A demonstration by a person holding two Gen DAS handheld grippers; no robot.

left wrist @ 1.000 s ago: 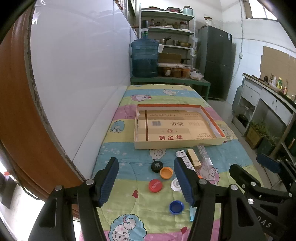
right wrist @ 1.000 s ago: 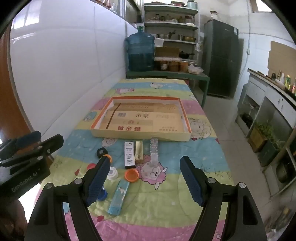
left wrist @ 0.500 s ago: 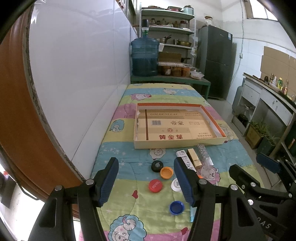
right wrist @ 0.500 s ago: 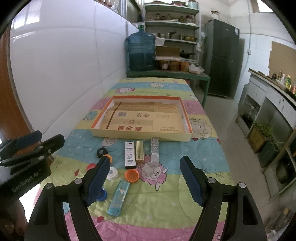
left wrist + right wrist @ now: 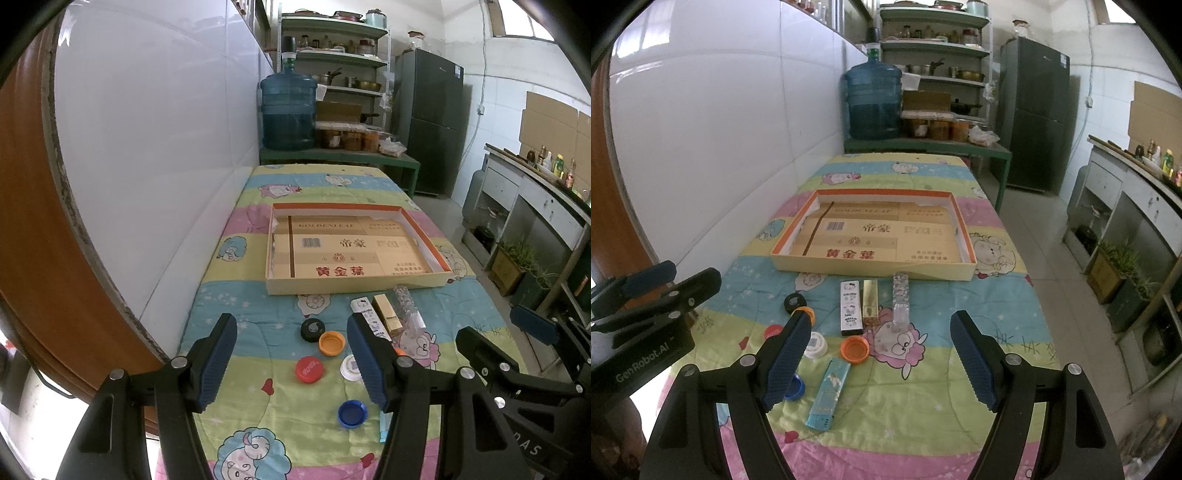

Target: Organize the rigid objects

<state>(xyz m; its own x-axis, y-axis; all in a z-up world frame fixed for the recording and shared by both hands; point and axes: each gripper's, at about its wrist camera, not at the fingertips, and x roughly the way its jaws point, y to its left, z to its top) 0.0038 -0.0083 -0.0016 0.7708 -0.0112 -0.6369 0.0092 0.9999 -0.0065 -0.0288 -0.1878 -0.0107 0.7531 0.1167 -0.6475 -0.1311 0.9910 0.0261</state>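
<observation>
1. Across the lower half of both views, the left gripper (image 5: 291,354) and right gripper (image 5: 879,360) hang spread wide and empty above the quilt-covered worktop (image 5: 960,302).
2. Loose pieces sit at centre frame just before the empty cardboard tray (image 5: 964,273): a black cap (image 5: 312,329), orange cap (image 5: 331,342), red cap (image 5: 309,370), white cap (image 5: 350,367) and blue cap (image 5: 352,413); beside them a white box (image 5: 850,306), gold box (image 5: 870,301), clear tube (image 5: 900,301) and teal packet (image 5: 829,391).
3. The pick looks not yet begun. A good start, judging from the layout: lower one gripper squarely over a single cap, keeping its neighbours outside the jaws.
4. Compared with a second ago, nothing has shifted noticeably; both grippers hover unchanged.
</observation>
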